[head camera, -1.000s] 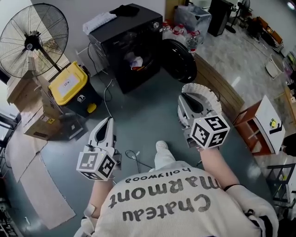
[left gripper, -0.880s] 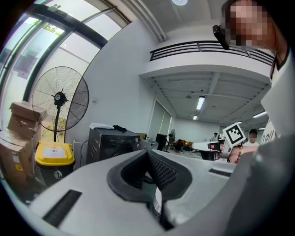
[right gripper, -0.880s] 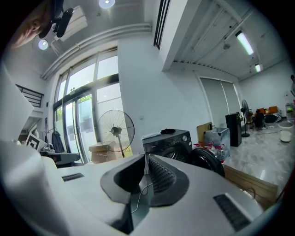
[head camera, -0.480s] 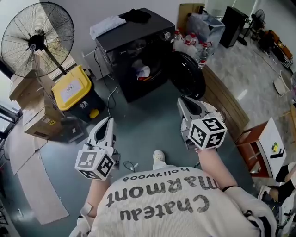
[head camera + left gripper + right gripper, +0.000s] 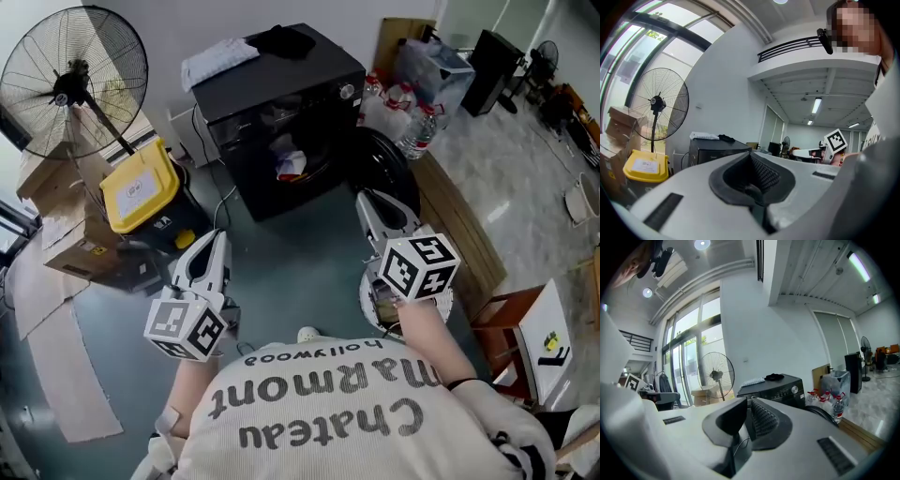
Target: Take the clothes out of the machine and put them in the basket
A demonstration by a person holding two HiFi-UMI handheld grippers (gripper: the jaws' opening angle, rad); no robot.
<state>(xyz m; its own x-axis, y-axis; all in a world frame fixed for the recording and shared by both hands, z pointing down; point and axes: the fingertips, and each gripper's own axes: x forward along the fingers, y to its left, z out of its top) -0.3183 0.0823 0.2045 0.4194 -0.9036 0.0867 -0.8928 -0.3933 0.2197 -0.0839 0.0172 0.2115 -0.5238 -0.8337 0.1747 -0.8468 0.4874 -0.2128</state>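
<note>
The black washing machine (image 5: 281,94) stands at 12 o'clock from the person. Its round door (image 5: 386,169) is swung open toward 2 o'clock, and clothes (image 5: 289,166) lie inside the drum. The left gripper (image 5: 219,236) points at the machine with its jaws pressed together, empty. The right gripper (image 5: 364,199) has its jaws almost touching and holds nothing. The white laundry basket (image 5: 367,298) sits beneath it at 4 o'clock.

Washing machine (image 5: 281,103): black casing, smooth, semi-gloss. Clothes (image 5: 291,167) in the drum: soft cloth. Left gripper (image 5: 216,246) and right gripper (image 5: 370,204): matt white plastic shells; jaws faced with black ribbed pads (image 5: 761,420). Fan (image 5: 75,80): metal wire guard. Boxes (image 5: 52,202): brown cardboard. Floor (image 5: 281,253): smooth, matt grey.
</note>
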